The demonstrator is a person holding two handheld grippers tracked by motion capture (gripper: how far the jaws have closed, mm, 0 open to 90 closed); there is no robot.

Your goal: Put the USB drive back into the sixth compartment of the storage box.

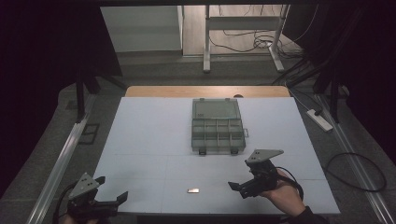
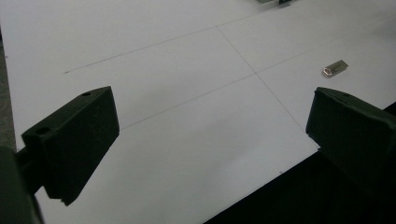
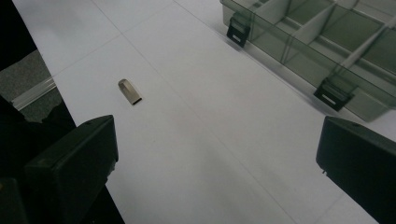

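A small metal piece point(image 1: 193, 190), perhaps a USB stick, lies flat on the white worktop point(image 1: 149, 135) near its front edge, between the two grippers and touched by neither. The right gripper point(image 1: 243, 186) hovers just beside it, jaws spread wide and empty; the left gripper point(image 1: 109, 198) waits at the front left corner, also wide open. I'd bring the right one down square over the piece's narrow sides, then carry it to the open compartment box point(image 1: 218, 127) behind.

Both grippers were black, the left gripper point(image 1: 112, 199) and right gripper point(image 1: 236, 187) each topped by a grey three-cornered plate, trailing black cables; the right wrist wore a dark sleeve point(image 1: 309, 216).
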